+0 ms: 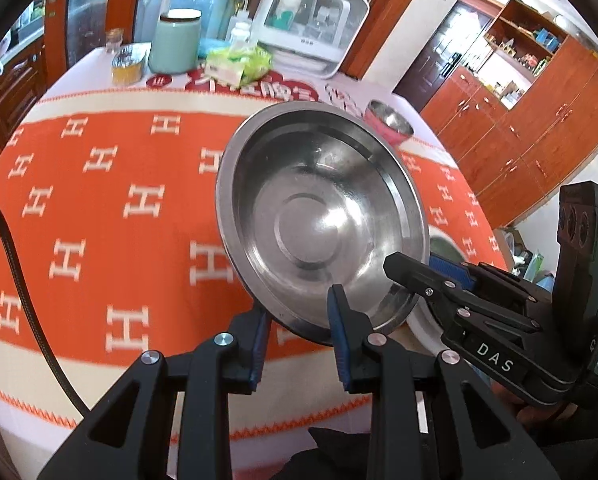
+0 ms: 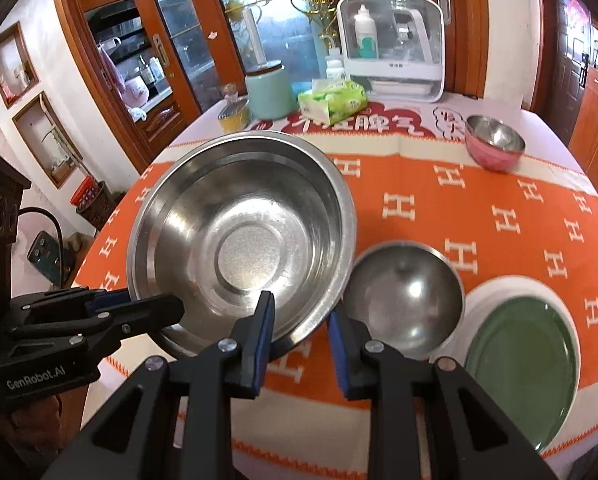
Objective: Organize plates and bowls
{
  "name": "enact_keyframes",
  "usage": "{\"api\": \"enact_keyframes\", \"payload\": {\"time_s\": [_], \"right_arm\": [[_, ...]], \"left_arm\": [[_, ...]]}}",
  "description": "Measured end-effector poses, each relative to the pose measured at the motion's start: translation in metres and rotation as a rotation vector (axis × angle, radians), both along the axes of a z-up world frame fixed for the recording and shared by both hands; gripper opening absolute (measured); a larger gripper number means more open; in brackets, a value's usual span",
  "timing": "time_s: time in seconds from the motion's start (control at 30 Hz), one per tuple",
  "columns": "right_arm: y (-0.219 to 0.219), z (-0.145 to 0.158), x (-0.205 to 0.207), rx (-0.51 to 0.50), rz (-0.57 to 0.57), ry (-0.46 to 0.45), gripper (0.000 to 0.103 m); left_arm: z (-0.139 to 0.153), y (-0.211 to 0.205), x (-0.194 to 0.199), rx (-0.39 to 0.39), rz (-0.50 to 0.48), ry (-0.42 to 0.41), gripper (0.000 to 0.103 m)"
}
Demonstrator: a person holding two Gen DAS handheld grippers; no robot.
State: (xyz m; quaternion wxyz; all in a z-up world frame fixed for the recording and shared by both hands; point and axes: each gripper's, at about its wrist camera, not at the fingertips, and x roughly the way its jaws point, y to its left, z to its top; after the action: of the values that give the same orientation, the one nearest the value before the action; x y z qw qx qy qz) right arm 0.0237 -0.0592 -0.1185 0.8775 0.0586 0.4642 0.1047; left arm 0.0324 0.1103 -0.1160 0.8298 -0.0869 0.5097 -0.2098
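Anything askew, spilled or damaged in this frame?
Only the large steel bowl looks odd: it is tilted and lifted off the orange cloth, with the left gripper and right gripper both clamped on its rim. No spill or damage shows; the small steel bowl and green plate sit flat.
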Motion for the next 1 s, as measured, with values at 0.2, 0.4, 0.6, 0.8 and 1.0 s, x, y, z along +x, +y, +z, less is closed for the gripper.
{"api": "enact_keyframes", "payload": {"time_s": [0.2,0.4,0.6,0.8,1.0], "right_arm": [[0.0,-0.022,-0.013,0.026,0.018,0.057,0.027],[0.002,-0.042,-0.026,0.031,0.038,0.113,0.027],[-0.001,-0.057,-0.039,0.021,0.039,0.171,0.028],[-0.006,-0.069,-0.05,0.017,0.023,0.215,0.028],[-0.017,-0.076,-0.057,0.02,-0.021,0.239,0.028]], "left_arm": [[-0.018,-0.002,-0.016,0.037,-0.001,0.066,0.025],[-0.036,-0.003,-0.026,0.066,-0.013,0.137,0.026],[-0.055,-0.007,-0.033,0.079,-0.035,0.207,0.026],[-0.069,-0.017,-0.041,0.096,-0.071,0.253,0.026],[-0.076,-0.031,-0.043,0.115,-0.116,0.26,0.027]]}}
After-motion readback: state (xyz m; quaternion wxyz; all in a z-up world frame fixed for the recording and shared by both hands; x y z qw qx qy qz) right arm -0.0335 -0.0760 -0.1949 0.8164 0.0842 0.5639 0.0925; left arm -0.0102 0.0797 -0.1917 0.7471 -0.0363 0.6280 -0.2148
